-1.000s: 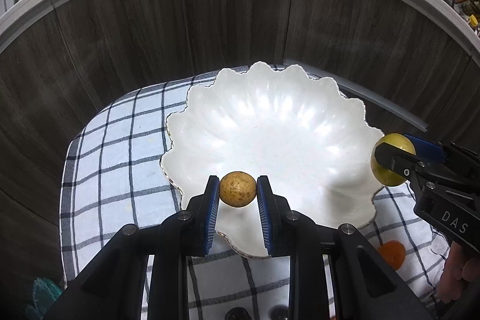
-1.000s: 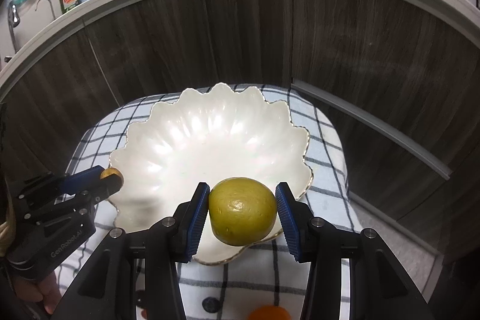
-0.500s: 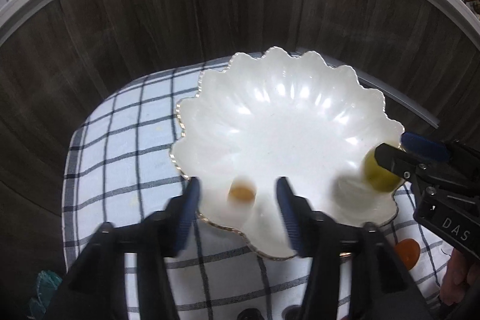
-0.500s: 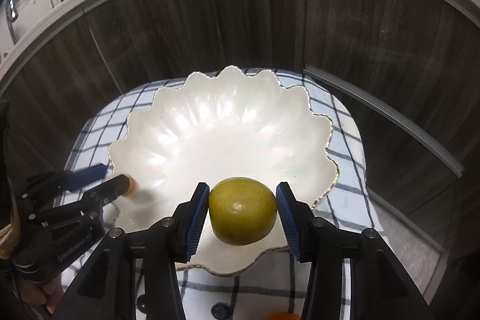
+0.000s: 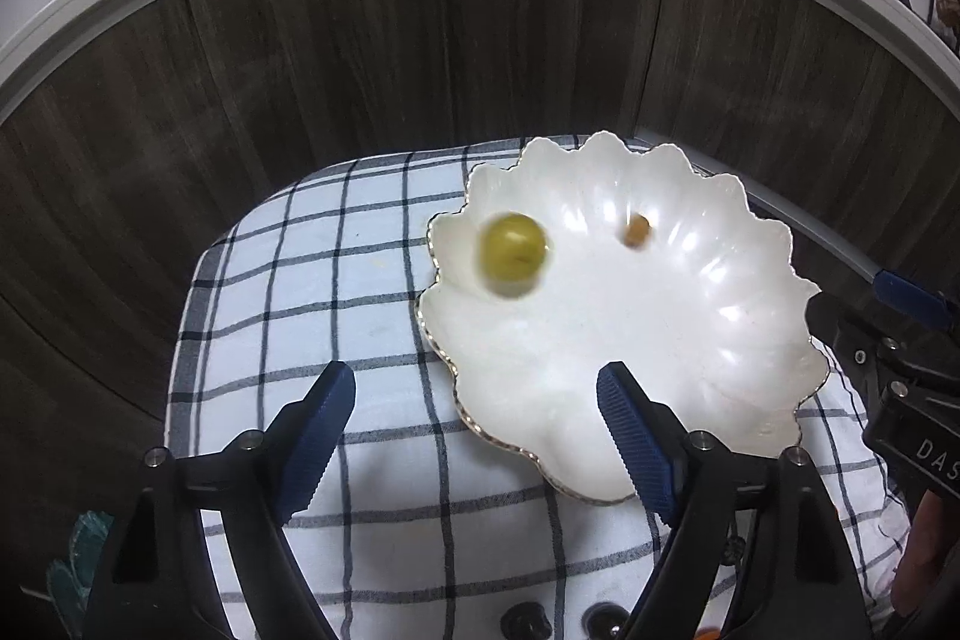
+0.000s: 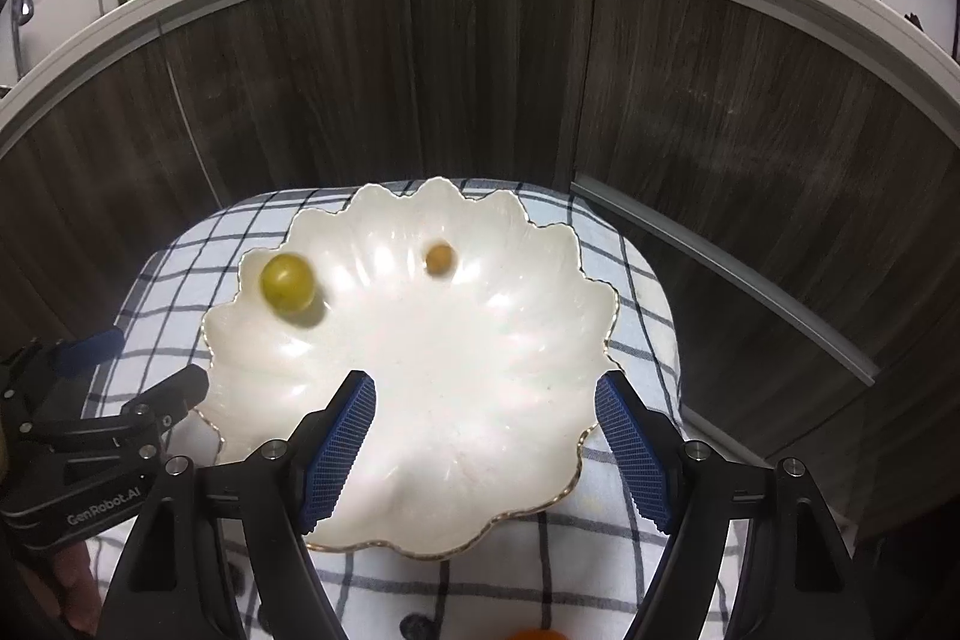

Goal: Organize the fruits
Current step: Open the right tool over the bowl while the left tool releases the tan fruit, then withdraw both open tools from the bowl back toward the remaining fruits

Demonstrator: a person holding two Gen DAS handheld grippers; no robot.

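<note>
A white scalloped bowl with a gold rim sits on a checked cloth. A yellow-green round fruit lies inside near its left rim, blurred. A small brown speckled fruit lies near the bowl's far side. My left gripper is open and empty over the bowl's front left edge. My right gripper is open and empty over the bowl's near side. Each gripper shows at the edge of the other's view.
The blue-and-white checked cloth covers a small table in front of dark wood cabinet doors. An orange fruit peeks in at the bottom edge of the right wrist view. A kitchen counter with dishes runs behind.
Both grippers opened and let go of their fruits. The green fruit and the small brown fruit now lie in the bowl. Both grippers pulled back and up.
</note>
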